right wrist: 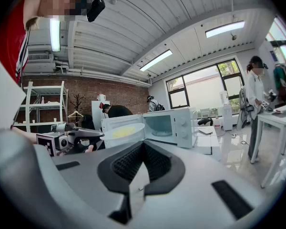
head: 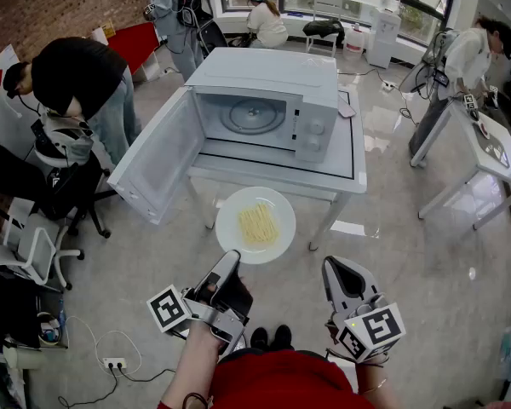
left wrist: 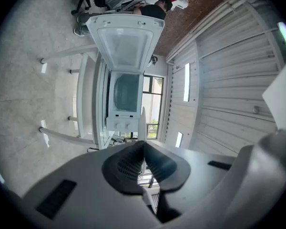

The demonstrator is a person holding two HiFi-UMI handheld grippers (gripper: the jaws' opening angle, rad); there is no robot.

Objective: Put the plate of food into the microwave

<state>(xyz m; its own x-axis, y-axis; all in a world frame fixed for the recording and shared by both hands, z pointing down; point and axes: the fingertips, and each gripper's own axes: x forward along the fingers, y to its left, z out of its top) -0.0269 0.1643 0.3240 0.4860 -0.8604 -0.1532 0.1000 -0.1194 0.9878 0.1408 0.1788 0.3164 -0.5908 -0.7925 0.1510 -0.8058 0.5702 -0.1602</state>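
Note:
A white plate (head: 255, 224) with yellow noodles (head: 258, 222) hangs level in the air just in front of the table (head: 345, 167). My left gripper (head: 231, 258) is shut on the plate's near rim; in the left gripper view the rim (left wrist: 142, 120) shows edge-on between the pads. The white microwave (head: 264, 100) stands on the table with its door (head: 157, 160) swung wide to the left and its chamber (head: 251, 116) bare except for the glass turntable. My right gripper (head: 334, 267) floats to the right of the plate, shut on nothing, and its view shows the plate (right wrist: 124, 131) before the microwave (right wrist: 169, 125).
A person in black (head: 68, 83) bends over beside the open door, with office chairs (head: 60, 186) at the left. A second white table (head: 485, 152) and another person (head: 464, 58) are at the right. A power strip (head: 113, 365) lies on the floor.

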